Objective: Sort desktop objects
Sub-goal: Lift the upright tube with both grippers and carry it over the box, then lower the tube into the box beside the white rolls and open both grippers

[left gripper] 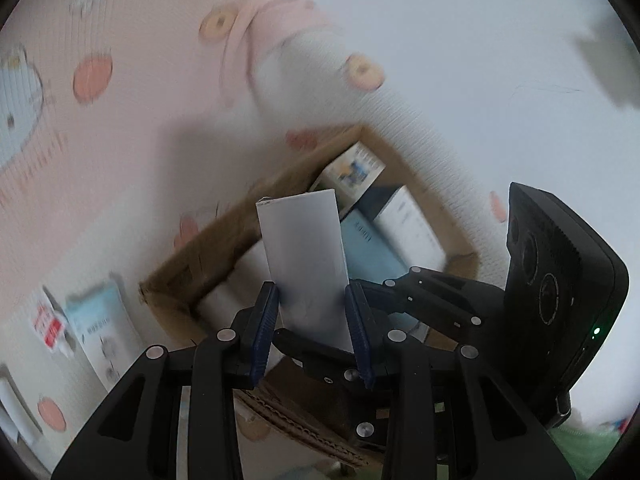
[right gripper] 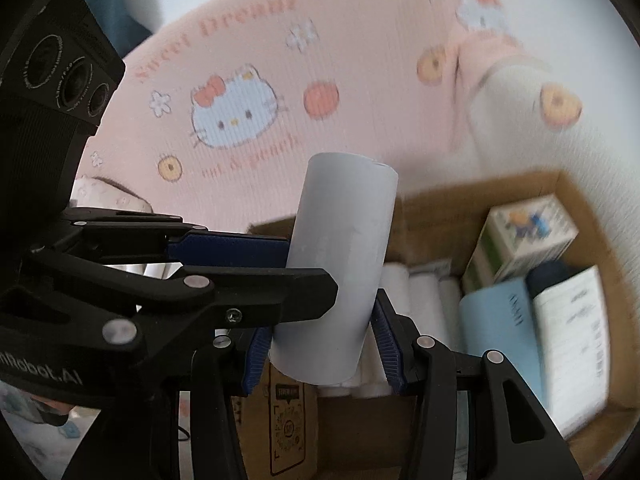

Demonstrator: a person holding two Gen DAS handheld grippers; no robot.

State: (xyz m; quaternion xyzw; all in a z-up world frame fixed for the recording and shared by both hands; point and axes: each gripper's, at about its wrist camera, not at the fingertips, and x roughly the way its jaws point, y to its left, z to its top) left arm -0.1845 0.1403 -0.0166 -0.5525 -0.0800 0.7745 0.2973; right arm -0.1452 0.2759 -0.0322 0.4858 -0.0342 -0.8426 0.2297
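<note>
The left gripper [left gripper: 314, 320] is pinching a white box [left gripper: 306, 256] between its blue pads [left gripper: 264, 320], holding it upright above a cardboard carton [left gripper: 224, 236] that is sitting toward 12 o'clock of the fingers. The right gripper [right gripper: 324, 344] is clamping a pale grey roll [right gripper: 340, 268], tilted slightly toward 1 o'clock, with its blue fingers [right gripper: 386, 344] pressing on both sides. In the right wrist view the left gripper's [right gripper: 256, 264] arm is reaching in from 9 o'clock, just beside the roll. The carton [right gripper: 592, 216] is lying at 3 to 4 o'clock in this view, holding a light blue box [right gripper: 496, 320], a white printed box [right gripper: 572, 320], a small picture box [right gripper: 528, 236] and a row of white rolls [right gripper: 420, 300]. A pink cartoon blanket [right gripper: 320, 60] is spreading behind everything. In the left wrist view, more packets [left gripper: 100, 320] are lying at 8 o'clock outside the carton, blurred.
</note>
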